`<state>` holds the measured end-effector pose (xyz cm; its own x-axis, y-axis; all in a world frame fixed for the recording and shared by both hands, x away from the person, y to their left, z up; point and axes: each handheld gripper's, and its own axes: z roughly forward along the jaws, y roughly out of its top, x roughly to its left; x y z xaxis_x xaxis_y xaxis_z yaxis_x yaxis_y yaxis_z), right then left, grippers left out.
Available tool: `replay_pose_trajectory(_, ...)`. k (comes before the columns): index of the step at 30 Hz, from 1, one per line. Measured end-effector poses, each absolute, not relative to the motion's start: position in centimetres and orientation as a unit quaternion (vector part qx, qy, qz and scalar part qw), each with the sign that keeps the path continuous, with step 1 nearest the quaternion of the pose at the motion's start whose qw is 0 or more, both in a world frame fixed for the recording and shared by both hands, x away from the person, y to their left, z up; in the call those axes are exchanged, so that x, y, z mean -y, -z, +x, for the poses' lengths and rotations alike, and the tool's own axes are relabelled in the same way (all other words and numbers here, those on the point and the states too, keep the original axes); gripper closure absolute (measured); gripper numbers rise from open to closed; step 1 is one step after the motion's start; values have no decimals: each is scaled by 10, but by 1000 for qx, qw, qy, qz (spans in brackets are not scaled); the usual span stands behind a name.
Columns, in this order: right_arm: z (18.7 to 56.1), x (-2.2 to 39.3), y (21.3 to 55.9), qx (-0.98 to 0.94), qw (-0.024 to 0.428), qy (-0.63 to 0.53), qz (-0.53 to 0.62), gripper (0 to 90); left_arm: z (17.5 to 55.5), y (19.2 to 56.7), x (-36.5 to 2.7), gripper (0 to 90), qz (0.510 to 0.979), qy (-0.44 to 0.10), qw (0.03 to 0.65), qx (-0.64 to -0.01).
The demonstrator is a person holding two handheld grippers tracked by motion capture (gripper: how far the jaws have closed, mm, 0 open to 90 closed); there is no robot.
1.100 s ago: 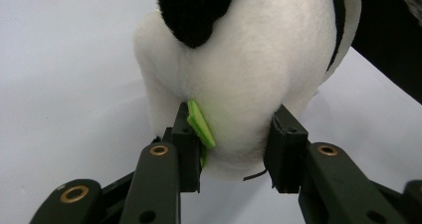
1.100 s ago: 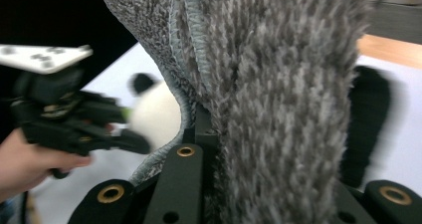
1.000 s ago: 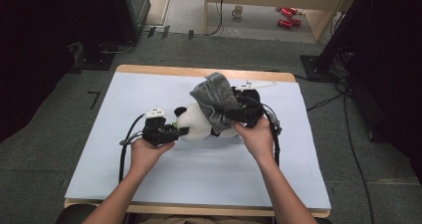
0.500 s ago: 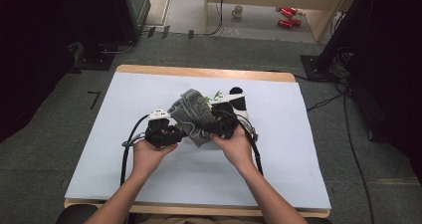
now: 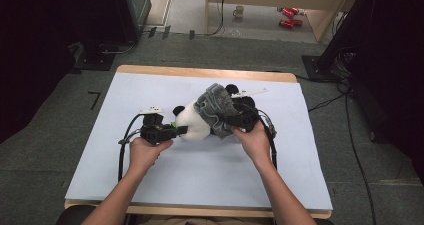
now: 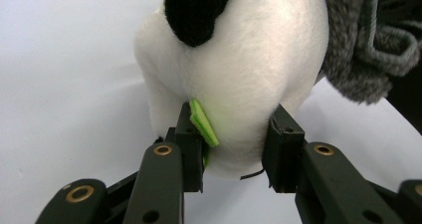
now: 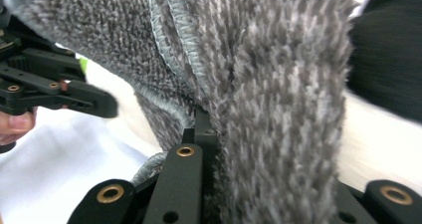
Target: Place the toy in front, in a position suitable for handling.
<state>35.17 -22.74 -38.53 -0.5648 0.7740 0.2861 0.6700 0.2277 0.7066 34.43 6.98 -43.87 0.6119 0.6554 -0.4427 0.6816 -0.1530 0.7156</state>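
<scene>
I have the plush panda [image 5: 192, 122] lying near the middle of the light blue table cover [image 5: 200, 180], its white head turned toward my left side and its black ear [image 6: 194, 10] uppermost in the left gripper view; the left gripper [image 5: 181, 131] has its two jaws set on either side of the white head, pads pressed into the fur, so it has hold of the toy, and those jaws have just been closing a little further with the head between them; a small green tag [image 6: 203, 124] sits pinched against the near jaw on the left of that view; the grey knitted fabric [image 5: 217, 107] is draped over the panda's body, bunched and folded, and hangs at the upper right edge of the left gripper view; the right gripper [image 5: 235, 121] is on the far side of the toy from the left one, its jaws nearly shut and clamped on a thick fold of that grey fabric, which fills the space between them in the right gripper view [image 7: 268, 114]; the left gripper also shows at the left edge of that view, beside the fabric; both of my hands rest low over the cover, the left hand [image 5: 147, 150] and the right hand [image 5: 255, 142] well apart, with black cables trailing back toward me.
</scene>
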Motion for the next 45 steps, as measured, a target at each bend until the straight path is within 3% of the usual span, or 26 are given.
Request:
replay_pose_trajectory(13,361,275,385,-745,60,-428,509,796,349,441,-74,660,757,23,482,-441)
replay_pose_trajectory(23,364,308,386,-716,83,-415,555,797,354,447,-76,656,755,9,478,-449)
replay_pose_trajectory(29,355,298,365,-720,73,-452,521,797,355,448,-77,635,752,2,481,-451)
replay_pose_trajectory(33,353,279,365,-741,55,-450,495,796,354,449,-77,590,758,-14,487,-434)
replay_pose_trajectory(38,356,272,375,-746,69,-440,495,796,355,448,-81,493,758,-8,499,-419)
replay_pose_trajectory(45,359,273,378,-744,90,-440,495,793,346,450,-77,325,789,-75,500,-348)
